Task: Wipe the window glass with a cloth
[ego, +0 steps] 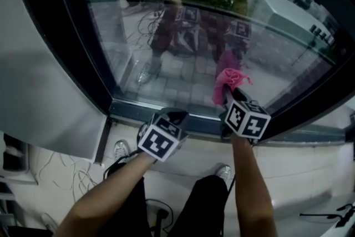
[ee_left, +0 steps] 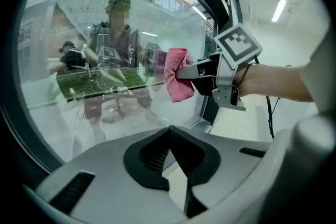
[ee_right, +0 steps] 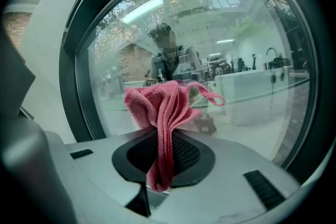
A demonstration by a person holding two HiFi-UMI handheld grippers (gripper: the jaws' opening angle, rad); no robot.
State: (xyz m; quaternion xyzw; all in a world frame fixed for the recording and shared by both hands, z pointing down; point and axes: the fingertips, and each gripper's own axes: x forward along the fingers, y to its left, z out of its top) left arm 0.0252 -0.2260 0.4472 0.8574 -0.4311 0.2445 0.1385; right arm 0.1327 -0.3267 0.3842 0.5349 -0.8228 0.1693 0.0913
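Glass of the large dark-framed window pane (ego: 183,58) lies straight ahead of both claws. The right gripper (ego: 232,99) clamps the crumpled pink cloth (ego: 228,79), its bunched end pointing at the pane's lower part. The left gripper (ee_left: 169,134), jaws together and empty, hangs just beside it.

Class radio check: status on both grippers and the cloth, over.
Left gripper shut, empty. Right gripper shut on pink cloth, up by window glass. Nothing in the way.
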